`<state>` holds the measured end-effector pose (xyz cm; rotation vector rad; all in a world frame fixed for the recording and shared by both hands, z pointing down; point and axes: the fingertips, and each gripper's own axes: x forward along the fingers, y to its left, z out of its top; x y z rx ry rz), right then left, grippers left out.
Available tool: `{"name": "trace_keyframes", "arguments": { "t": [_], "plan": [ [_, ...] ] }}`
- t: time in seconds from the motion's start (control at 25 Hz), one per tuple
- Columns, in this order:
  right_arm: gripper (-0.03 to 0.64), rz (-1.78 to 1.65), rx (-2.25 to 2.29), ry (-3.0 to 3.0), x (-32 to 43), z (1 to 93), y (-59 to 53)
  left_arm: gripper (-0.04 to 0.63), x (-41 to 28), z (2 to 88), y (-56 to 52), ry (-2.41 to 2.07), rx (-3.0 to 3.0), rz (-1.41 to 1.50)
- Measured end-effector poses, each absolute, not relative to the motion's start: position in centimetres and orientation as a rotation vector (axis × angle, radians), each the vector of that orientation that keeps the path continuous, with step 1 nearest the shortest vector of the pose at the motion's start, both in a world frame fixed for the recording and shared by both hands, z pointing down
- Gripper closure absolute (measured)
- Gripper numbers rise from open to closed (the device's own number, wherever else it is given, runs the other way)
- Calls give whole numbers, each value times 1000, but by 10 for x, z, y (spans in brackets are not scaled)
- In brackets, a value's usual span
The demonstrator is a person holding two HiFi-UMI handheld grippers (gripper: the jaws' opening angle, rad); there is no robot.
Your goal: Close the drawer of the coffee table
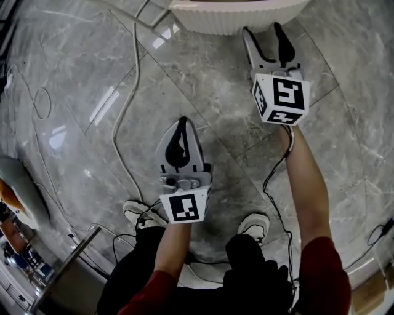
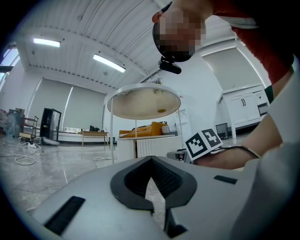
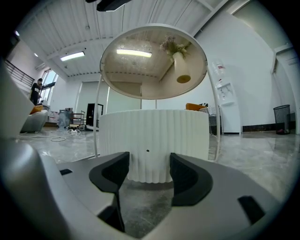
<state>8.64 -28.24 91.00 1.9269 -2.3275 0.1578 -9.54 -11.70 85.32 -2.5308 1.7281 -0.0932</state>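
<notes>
Head view: two tools (image 1: 183, 125) (image 1: 263, 31), one coffee table (image 1: 237, 18).

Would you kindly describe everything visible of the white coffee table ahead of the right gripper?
The coffee table is a white drum with fine vertical ribs and a small dark dot at mid-front. Thin white posts carry a round see-through top, through which a vase shows. It stands upright on the grey marble floor, untouched, facing the right gripper, jaws open.

Grey marble floor (image 1: 203, 92), white walls (image 3: 243, 70), ceiling strip lights (image 2: 108, 63)
</notes>
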Motion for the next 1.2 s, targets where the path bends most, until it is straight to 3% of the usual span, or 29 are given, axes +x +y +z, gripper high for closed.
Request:
{"name": "trace_keyframes", "arguments": {
  "t": [1.2],
  "plan": [
    [347,219,1902,-2268,79,912,-338,586,-111,861,-115,1753,-2591,-140]
  ]
}}
